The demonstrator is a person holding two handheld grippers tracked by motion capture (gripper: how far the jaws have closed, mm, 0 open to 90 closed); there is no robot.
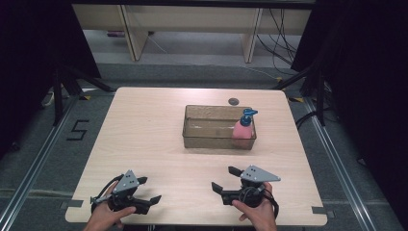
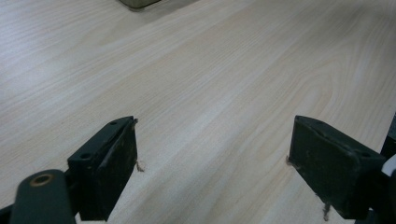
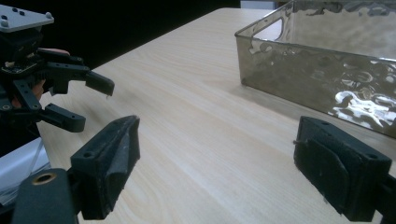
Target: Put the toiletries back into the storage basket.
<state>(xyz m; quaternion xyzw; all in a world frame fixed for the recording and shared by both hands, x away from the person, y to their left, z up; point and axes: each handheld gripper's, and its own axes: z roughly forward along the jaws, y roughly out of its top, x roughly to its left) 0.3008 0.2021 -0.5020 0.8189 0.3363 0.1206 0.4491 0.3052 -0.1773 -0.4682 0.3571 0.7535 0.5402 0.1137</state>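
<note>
Well short of the clear bin [image 1: 192, 132], whose right end holds the pink pump bottle [image 1: 243, 129], the left gripper [image 1: 149, 189] and right gripper [image 1: 224, 178] hover spread and empty, seemingly before any reach, so the next move is probably forward to the bottle.

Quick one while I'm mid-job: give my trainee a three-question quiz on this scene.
1. True or false: the pump bottle stands inside the clear bin.
2. Which end of the bin holds the bottle in the high view: A left, B right, C middle?
3. What does the left gripper hold, and the right gripper?

Key: 1 true. 2 B. 3 Nothing; both are open above the table, near its front edge.
</note>
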